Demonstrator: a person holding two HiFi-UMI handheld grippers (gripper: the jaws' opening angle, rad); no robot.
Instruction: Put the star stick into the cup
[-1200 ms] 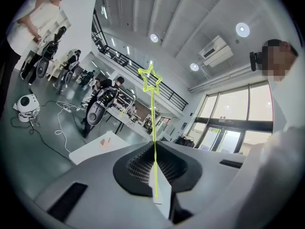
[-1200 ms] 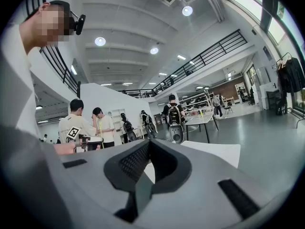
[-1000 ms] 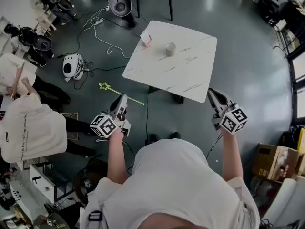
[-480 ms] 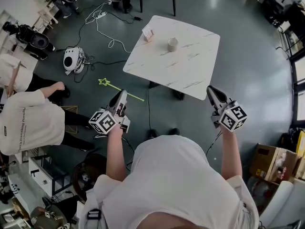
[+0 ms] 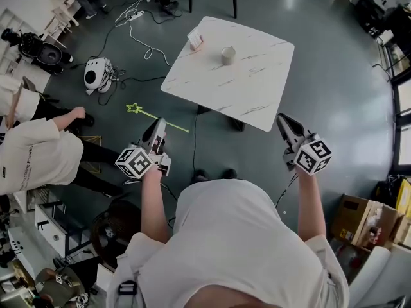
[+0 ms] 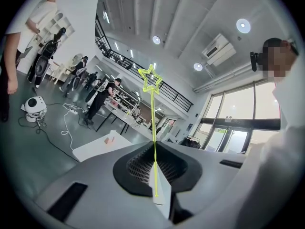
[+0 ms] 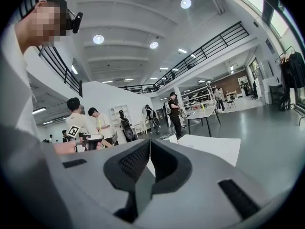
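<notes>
Right tongs [image 5: 283,120]: shut flat, pads meet, nothing between them. Held over the grey floor [image 5: 334,101], just off the counter's near-right corner.
Left tongs [image 5: 158,127]: pinched tight on the thin yellow-green star stick [image 6: 153,116]. Held over the floor, off the counter's near-left corner.
Star stick: lies in the seam between the pads, and the outlined star end sticks out well past the tips. In the head view the star end points away from the counter and the plain end points towards its near-left edge. It is in the air, touches neither counter nor floor, and is well apart from the cup.
Bystander: a person in a white shirt [image 5: 29,162] crouches on the floor, left of the left tongs.
Counter: square white marble-look counter [image 5: 247,92] on dark legs.
Cup: small pale cup [image 5: 228,55], upright, near the far edge and left of its middle.
Card: small white-and-pink card stand [image 5: 196,39] at the far-left corner, near the cup, not touching.
Floor beyond: white rounded device [image 5: 96,82] with loose cables, left of the counter.
</notes>
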